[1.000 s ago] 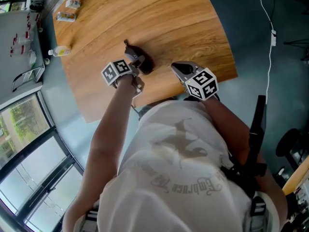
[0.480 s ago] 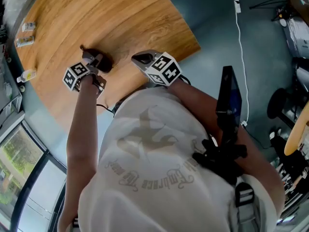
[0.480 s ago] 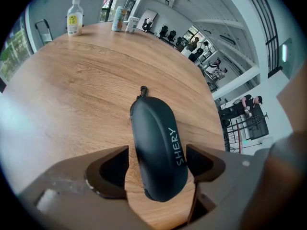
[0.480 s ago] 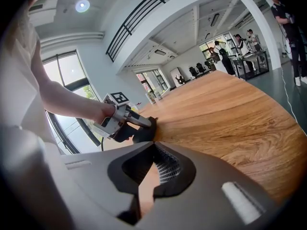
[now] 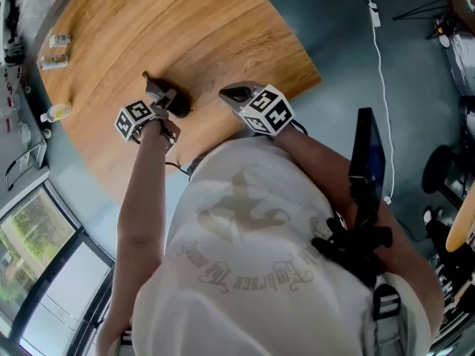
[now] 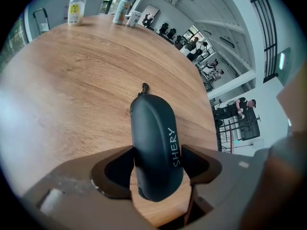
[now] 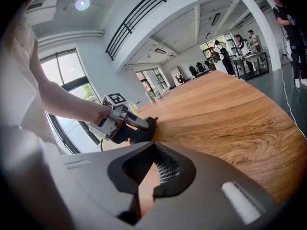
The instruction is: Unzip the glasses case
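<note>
Glasses case (image 6: pixel 156 143) on bench (image 6: pixel 72 80): left tongs (image 6: pixel 158 163) closing, pads touching its sides. Zip pull (image 6: pixel 145 86) at case's far end, seen only in the left gripper view. Right tongs (image 7: pixel 146 176) near case, slightly parted, empty.

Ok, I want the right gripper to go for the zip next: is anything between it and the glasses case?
Nothing visible: only bare table lies between the right gripper and the glasses case. The left gripper, jaws closing, has its fingers at the case's near end; the zip pull at the far end is clear.
</note>
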Demonstrator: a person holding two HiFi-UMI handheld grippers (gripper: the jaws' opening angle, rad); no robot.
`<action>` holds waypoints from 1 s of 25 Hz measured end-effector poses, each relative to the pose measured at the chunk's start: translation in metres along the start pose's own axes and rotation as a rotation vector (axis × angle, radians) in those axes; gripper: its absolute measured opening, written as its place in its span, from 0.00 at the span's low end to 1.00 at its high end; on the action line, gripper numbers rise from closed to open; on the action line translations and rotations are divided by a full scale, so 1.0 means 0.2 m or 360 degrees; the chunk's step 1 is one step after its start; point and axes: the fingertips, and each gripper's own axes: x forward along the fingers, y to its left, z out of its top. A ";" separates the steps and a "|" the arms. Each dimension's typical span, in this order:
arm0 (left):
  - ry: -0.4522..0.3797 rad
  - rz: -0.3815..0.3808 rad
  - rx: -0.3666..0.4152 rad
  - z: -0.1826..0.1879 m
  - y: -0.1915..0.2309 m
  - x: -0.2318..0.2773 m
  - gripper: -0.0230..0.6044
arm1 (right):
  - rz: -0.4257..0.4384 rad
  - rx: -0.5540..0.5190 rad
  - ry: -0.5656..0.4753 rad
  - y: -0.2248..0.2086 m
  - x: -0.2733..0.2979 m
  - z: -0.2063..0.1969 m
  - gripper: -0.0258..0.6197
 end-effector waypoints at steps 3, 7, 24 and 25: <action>0.0029 -0.0027 0.0027 -0.07 -0.02 -0.01 0.55 | 0.0020 -0.0014 0.0022 0.01 0.01 -0.01 0.05; 0.0023 -0.0078 0.0020 -0.17 -0.03 -0.06 0.55 | 0.0087 -0.0088 0.0077 0.09 0.02 -0.03 0.05; -0.0003 -0.0242 -0.0143 -0.37 -0.05 -0.15 0.54 | 0.0463 -0.0783 0.0639 0.46 0.19 -0.42 0.06; -0.0009 -0.0261 -0.0150 -0.37 -0.05 -0.15 0.54 | 0.0464 -0.0775 0.0643 0.45 0.20 -0.42 0.06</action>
